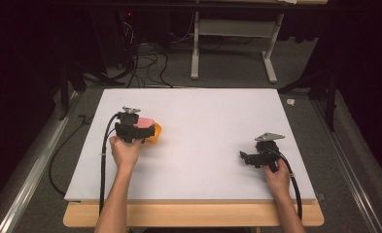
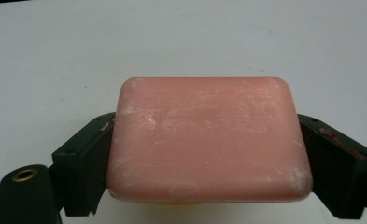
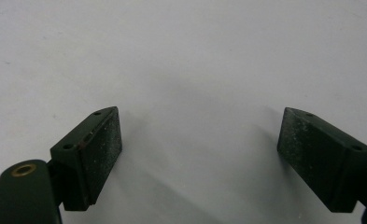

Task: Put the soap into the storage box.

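High view: the left gripper (image 1: 148,130) is sitting over the left part of the white worktop (image 1: 198,116), gripped by the person's left hand (image 1: 125,151). A pink bar of soap (image 1: 145,121) is showing at its front end, with an orange object (image 1: 156,132) just beside and below it; what that orange object is cannot be told. The right gripper (image 1: 244,158) is resting low at the right part of the worktop, well apart from the soap, held by the right hand (image 1: 277,178).

Left gripper view: the soap (image 2: 208,140) is lying flat between the two black jaws, which are pressing on its short sides, so the jaws are clenched on it. A thin yellow edge is peeking out under the bar.

Right gripper view: the right gripper (image 3: 200,144) is holding its jaws wide apart, released, with bare worktop (image 3: 181,56) between them.
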Motion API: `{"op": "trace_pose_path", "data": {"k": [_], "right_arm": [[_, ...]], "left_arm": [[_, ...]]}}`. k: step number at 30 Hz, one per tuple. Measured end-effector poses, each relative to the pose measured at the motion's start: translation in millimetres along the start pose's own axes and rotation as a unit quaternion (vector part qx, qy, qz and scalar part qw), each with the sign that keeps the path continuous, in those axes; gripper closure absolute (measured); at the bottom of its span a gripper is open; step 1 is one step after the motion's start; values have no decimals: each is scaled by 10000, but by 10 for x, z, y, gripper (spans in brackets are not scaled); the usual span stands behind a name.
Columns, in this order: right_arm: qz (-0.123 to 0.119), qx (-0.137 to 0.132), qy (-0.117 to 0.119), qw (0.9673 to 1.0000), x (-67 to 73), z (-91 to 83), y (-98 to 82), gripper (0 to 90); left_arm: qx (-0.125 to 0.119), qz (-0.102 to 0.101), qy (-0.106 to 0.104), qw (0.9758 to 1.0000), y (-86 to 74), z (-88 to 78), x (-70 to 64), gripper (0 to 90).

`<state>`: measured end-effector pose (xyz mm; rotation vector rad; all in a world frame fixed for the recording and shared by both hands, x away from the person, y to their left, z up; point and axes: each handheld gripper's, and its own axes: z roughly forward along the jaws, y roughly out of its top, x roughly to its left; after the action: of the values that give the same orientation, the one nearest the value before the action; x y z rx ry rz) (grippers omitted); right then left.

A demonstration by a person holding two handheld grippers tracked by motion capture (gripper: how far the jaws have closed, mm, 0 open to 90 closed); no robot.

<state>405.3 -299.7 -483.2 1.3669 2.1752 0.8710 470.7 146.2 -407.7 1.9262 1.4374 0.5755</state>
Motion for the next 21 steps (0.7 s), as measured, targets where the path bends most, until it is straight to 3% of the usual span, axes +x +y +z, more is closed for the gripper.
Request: {"op": "trace_pose_path", "data": {"k": [21], "right_arm": [[-3, 0, -1, 10000, 1, 0, 0, 146]], "left_arm": [[224, -67, 83, 9997, -15, 169, 22, 137]]}}
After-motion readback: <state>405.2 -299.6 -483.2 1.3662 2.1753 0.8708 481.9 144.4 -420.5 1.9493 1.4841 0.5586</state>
